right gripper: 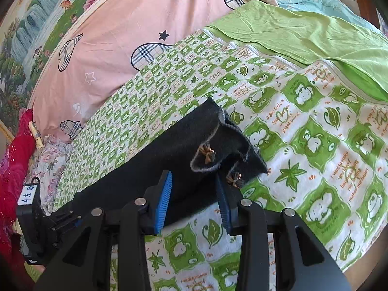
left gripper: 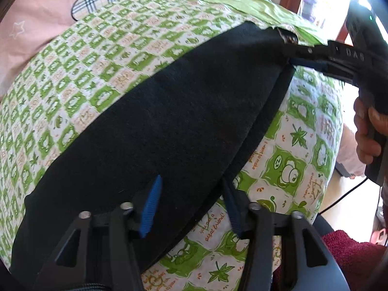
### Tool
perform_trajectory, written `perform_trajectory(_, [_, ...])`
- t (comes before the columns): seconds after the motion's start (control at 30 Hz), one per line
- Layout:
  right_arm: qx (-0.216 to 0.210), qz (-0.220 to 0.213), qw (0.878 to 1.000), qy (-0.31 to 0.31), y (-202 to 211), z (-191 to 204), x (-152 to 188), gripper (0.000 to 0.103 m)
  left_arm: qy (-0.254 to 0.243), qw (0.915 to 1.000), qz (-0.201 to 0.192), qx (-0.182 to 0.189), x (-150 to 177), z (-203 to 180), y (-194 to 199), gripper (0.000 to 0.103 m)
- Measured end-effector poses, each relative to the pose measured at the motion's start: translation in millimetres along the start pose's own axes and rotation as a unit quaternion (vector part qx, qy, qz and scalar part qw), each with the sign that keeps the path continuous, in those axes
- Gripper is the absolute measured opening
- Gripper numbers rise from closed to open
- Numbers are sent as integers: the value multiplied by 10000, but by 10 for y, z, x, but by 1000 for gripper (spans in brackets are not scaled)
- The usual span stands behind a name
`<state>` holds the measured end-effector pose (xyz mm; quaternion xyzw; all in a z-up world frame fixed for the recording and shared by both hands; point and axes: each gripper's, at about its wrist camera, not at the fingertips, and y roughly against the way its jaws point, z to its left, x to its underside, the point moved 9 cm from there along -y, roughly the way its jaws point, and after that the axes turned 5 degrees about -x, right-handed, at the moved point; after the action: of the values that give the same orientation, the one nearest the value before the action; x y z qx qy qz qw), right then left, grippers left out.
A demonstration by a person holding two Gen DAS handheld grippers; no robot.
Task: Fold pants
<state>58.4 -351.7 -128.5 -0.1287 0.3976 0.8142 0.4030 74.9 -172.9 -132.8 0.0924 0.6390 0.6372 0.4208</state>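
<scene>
Black pants (left gripper: pixel 169 121) lie stretched in a long band across the green-and-white frog bedsheet (left gripper: pixel 286 160). My left gripper (left gripper: pixel 191 206) points down at one end, open, with the pants' long edge between its blue pads (left gripper: pixel 151 206) and the cloth lying flat. In the right wrist view that gripper (right gripper: pixel 72 218) shows at the pants' (right gripper: pixel 169 145) far left end. My right gripper (right gripper: pixel 195 202) is shut on the other end, where a frayed flap carries gold ornaments (right gripper: pixel 206 154). From the left wrist view the right gripper (left gripper: pixel 293 57) pinches that end at the upper right.
A pink quilt (right gripper: pixel 121 36) with plaid hearts lies along the far side of the bed. A plain green sheet (right gripper: pixel 303 31) covers the head end. Red cloth (right gripper: pixel 12 169) lies at the left. A person's hand (left gripper: pixel 366 131) holds the right gripper's handle. Floor and a cable show at the right.
</scene>
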Motion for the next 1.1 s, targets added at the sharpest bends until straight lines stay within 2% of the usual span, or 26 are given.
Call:
perform_trajectory(0.07, [16, 18, 10000, -14, -38, -3, -5, 38, -90, 10000, 20, -15, 3, -1, -32, 37])
perform_trajectory(0.17, [-3, 17, 10000, 6, -66, 8, -13, 38, -254, 9997, -45, -24, -12, -22, -24, 12])
perform_trajectory(0.2, [-8, 3, 10000, 36, -64, 19, -14, 32, -297, 9995, -84, -47, -14, -30, -7, 7])
perform_trajectory(0.23, [2, -14, 10000, 61, -56, 24, -17, 13, -341, 9993, -132, -67, -17, -28, 18, 6])
perform_trajectory(0.27, [19, -52, 10000, 77, -37, 28, -30, 7, -372, 9991, -169, -85, -19, -24, 47, 5])
perform_trajectory(0.43, [-69, -156, 9995, 268, 120, 139, -33, 6, -380, 9985, -386, 47, -6, -14, 300, 4])
perform_trajectory(0.5, [-72, -131, 9995, 267, 161, 125, 4, 6, -395, 9984, -398, 123, 9, -19, 321, 4])
perform_trajectory(0.63, [-8, 51, 10000, 40, 86, -27, 87, 6, -411, 9988, -184, 185, 75, -61, 210, 7])
perform_trajectory(0.7, [-24, 134, 9998, -143, 67, -87, 118, 7, -376, 9988, -88, 297, 74, -86, 179, 14])
perform_trajectory(0.73, [-31, 124, 9997, -193, 82, -101, 124, 10, -372, 9987, -94, 339, 66, -93, 196, 16])
perform_trajectory(0.8, [-12, 59, 9998, -186, 147, -104, 113, 18, -357, 9982, -168, 454, 27, -93, 283, 28])
perform_trajectory(0.83, [11, 13, 9999, -165, 178, -100, 107, 28, -350, 9980, -231, 473, -8, -79, 338, 31])
perform_trajectory(0.9, [-15, -108, 9998, -190, 253, -116, 92, 45, -307, 9977, -325, 509, -117, -45, 422, 44])
perform_trajectory(1.1, [-154, -128, 9986, -482, 233, -235, 120, 46, -35, 9970, -471, 620, -634, 55, 462, 44])
